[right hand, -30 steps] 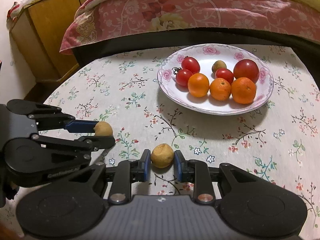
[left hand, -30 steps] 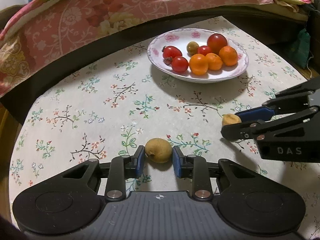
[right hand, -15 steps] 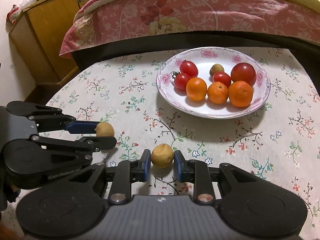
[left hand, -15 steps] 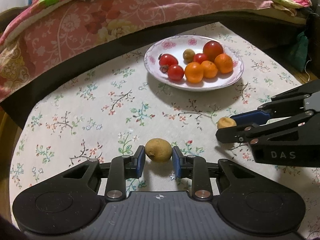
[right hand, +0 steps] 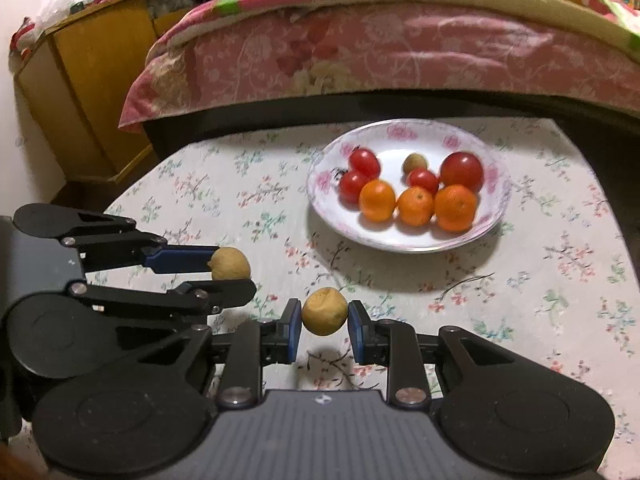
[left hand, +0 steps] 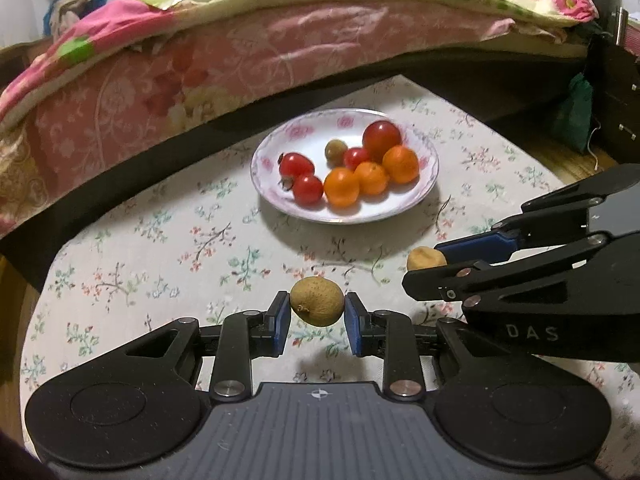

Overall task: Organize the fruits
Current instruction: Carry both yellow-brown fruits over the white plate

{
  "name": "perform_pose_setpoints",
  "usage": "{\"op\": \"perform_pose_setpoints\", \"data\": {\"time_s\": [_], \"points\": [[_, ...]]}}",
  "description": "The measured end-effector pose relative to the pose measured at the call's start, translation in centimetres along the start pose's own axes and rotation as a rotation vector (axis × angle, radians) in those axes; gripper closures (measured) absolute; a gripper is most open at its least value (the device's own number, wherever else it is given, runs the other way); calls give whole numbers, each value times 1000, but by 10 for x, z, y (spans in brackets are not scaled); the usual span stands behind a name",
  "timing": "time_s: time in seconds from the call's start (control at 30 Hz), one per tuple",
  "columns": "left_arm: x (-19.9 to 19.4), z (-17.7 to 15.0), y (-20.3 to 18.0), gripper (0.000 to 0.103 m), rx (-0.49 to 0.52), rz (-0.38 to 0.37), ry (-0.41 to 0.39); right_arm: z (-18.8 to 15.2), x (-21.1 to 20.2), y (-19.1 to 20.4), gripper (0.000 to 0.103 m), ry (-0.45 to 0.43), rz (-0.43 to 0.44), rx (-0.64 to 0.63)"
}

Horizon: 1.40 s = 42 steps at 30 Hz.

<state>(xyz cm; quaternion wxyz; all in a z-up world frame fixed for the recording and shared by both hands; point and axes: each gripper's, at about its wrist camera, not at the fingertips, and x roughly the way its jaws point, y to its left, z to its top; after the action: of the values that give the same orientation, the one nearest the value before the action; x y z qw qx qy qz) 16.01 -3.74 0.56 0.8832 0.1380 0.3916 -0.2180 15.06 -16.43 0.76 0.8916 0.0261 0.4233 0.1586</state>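
Both brown fruits now higher off tablecloth (left hand: 160, 240); plate (left hand: 424, 188) with tomatoes, oranges.

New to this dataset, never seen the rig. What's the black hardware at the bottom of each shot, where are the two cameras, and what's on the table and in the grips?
There is no robot arm: a person carries a two-finger tool in each hand, and each tool has a fisheye camera looking along its fingers.

The left wrist view shows the left tool shut on a small brownish fruit, with the right tool coming in from the side.

The right wrist view shows the right tool shut on a small yellowish fruit.

On the floral tablecloth stands a plate holding tomatoes, oranges and another small brownish fruit. A bed lies behind.
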Motion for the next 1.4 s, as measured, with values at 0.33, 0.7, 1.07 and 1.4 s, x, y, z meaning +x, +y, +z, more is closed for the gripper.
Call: {"op": "perform_pose_setpoints", "data": {"time_s": [0.33,0.7,1.07,1.4], "points": [[2,16,4,67,-9,8,-23,16,-5,-3,83,-24,-29,13],[12,30,1,68,-11,20,-22,26,0,-16,83,-36,-37,39],[24,54,0,68,-16,21,-54,40,0,-35,82,-72,-48,83],[40,72,0,68,1,25,-63,52,9,-54,82,-81,-56,121]]}}
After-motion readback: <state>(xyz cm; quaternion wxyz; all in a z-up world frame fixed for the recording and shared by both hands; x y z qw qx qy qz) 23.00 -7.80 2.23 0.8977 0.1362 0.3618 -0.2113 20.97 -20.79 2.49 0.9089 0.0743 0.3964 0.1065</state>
